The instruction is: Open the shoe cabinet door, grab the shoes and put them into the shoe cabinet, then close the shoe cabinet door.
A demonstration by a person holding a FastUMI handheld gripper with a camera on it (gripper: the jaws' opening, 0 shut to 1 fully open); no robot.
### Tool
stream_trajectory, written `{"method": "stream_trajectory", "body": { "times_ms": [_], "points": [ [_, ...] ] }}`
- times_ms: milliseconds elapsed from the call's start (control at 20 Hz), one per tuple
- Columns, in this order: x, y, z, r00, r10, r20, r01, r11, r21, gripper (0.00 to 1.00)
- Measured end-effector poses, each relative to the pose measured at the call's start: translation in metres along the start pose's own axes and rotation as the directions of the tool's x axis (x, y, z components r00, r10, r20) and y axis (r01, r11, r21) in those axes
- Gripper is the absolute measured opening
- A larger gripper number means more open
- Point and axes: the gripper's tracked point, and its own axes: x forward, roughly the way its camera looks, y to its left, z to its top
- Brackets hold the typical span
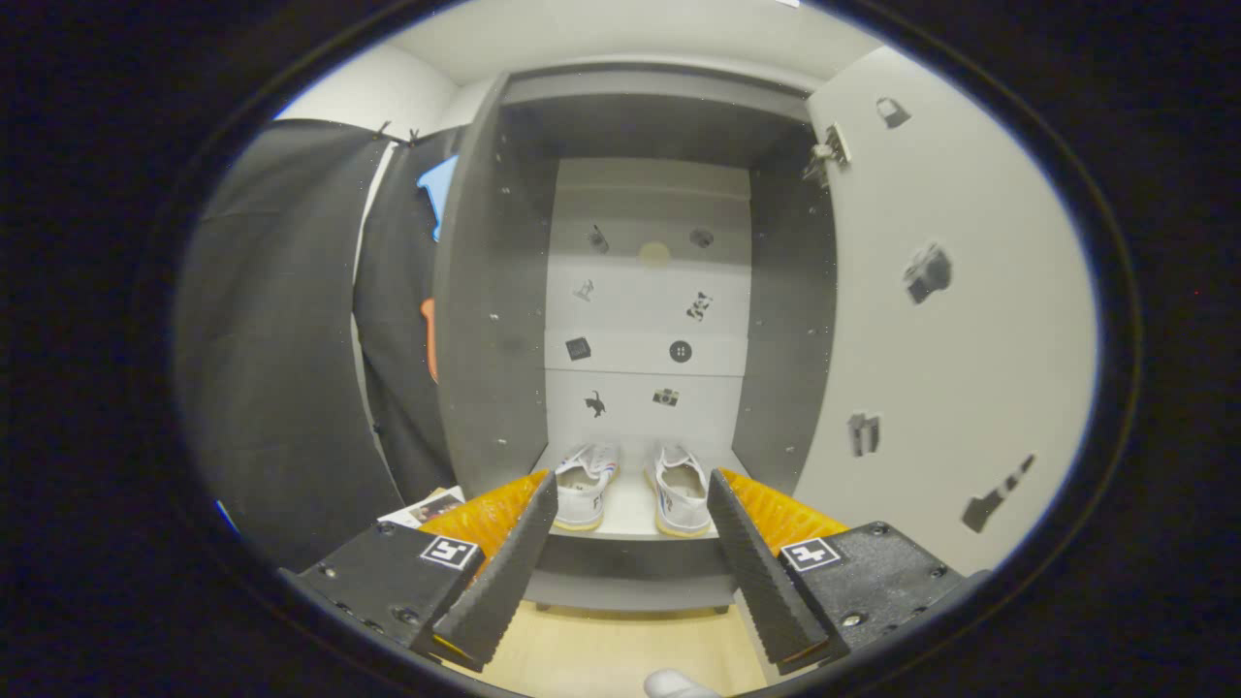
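1. Our tongs (632, 514) gape wide, holding nothing.
2. Both shoes (630, 488) sit inside the cabinet (490, 320), frame centre.
3. Next, we judge: swing the door (931, 320), right, closed.

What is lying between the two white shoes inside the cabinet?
Nothing: in the gripper view, only bare shelf separates the left shoe from the right shoe. The open tongs hold nothing.
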Motion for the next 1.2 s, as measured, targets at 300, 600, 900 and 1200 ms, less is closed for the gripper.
{"method": "stream_trajectory", "body": {
  "times_ms": [300, 600, 900, 1200],
  "points": [
    [-0.1, -0.003, 0.005, 0.998, 0.049, 0.049, -0.05, 0.999, 0.012, 0.98],
    [-0.178, -0.05, 0.0, 0.997, 0.027, 0.074, -0.029, 0.999, 0.032, 0.99],
    [-0.239, -0.148, -0.008, 0.99, -0.114, 0.085, 0.109, 0.992, 0.064, 0.99],
    [-0.268, -0.262, -0.026, 0.965, -0.255, 0.059, 0.246, 0.961, 0.129, 0.99]
  ]
}}
